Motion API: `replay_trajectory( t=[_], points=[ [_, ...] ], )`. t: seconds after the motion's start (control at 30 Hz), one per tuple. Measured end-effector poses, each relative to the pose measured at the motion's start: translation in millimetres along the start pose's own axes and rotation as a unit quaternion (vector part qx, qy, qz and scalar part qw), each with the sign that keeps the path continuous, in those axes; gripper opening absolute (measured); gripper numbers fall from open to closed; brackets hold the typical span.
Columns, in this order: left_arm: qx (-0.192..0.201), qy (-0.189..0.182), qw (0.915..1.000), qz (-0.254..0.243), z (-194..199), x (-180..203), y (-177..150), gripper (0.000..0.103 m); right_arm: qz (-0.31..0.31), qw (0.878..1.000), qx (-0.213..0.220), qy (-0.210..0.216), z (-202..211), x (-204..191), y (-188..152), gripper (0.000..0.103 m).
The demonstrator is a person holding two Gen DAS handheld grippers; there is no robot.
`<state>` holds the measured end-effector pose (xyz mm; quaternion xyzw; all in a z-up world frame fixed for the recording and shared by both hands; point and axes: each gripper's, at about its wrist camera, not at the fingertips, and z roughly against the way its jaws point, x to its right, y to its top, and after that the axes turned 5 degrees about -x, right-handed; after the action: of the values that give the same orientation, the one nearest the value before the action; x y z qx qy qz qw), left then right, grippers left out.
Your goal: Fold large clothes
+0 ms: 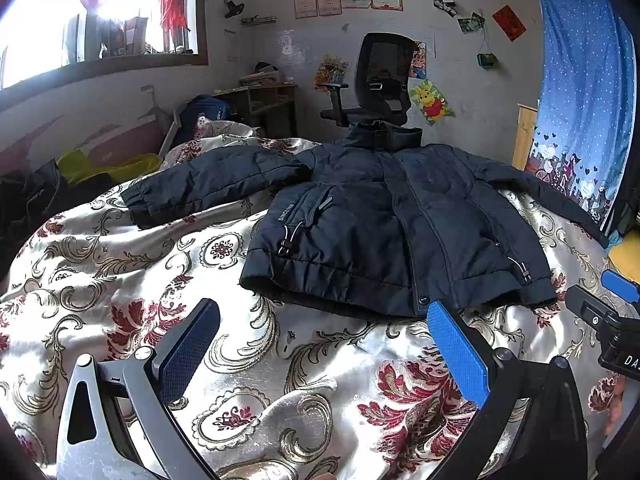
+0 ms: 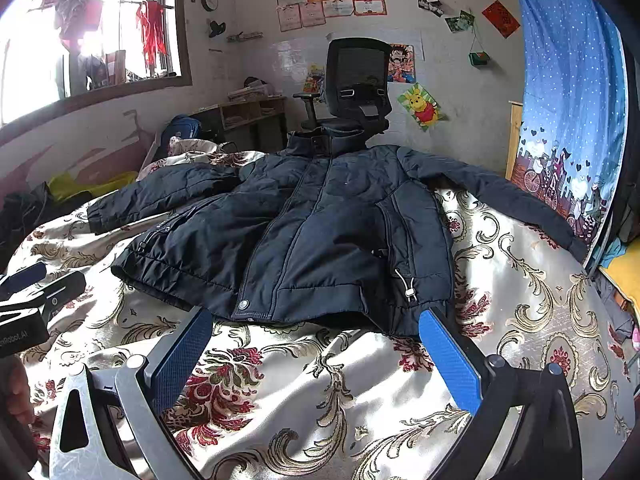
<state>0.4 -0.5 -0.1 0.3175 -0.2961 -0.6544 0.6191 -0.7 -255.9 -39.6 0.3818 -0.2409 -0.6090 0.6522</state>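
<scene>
A dark navy padded jacket [image 1: 380, 216] lies flat, front up and zipped, on a bed with both sleeves spread out; it also shows in the right wrist view [image 2: 312, 232]. My left gripper [image 1: 324, 316] is open and empty, just short of the jacket's hem near its middle. My right gripper [image 2: 316, 322] is open and empty, at the hem's right part. The right gripper's tip shows in the left wrist view [image 1: 616, 300]; the left gripper's tip shows in the right wrist view [image 2: 36, 288].
The bed has a floral satin cover [image 1: 200, 264]. A black office chair [image 1: 376, 80] stands behind the bed by a desk [image 1: 260, 100]. A blue curtain [image 1: 584, 80] hangs at the right. Dark and yellow clothes [image 1: 80, 168] lie at the left.
</scene>
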Motion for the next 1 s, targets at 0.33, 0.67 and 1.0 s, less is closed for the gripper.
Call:
replay_trajectory(
  t=[0.33, 0.67, 1.0],
  points=[
    [-0.002, 0.001, 1.0, 0.0, -1, 2, 1, 0.102, 0.0, 1.0, -0.001, 0.0, 0, 2, 0, 0.103],
    [-0.016, 0.019, 0.9997, 0.001, -6, -8, 21, 0.102, 0.002, 0.997, -0.026, -0.079, 3, 6, 10, 0.103],
    [0.02, 0.031, 0.999, 0.026, 36, -28, 108, 0.102, 0.007, 0.995, 0.031, -0.096, 53, 26, 66, 0.103]
  ],
)
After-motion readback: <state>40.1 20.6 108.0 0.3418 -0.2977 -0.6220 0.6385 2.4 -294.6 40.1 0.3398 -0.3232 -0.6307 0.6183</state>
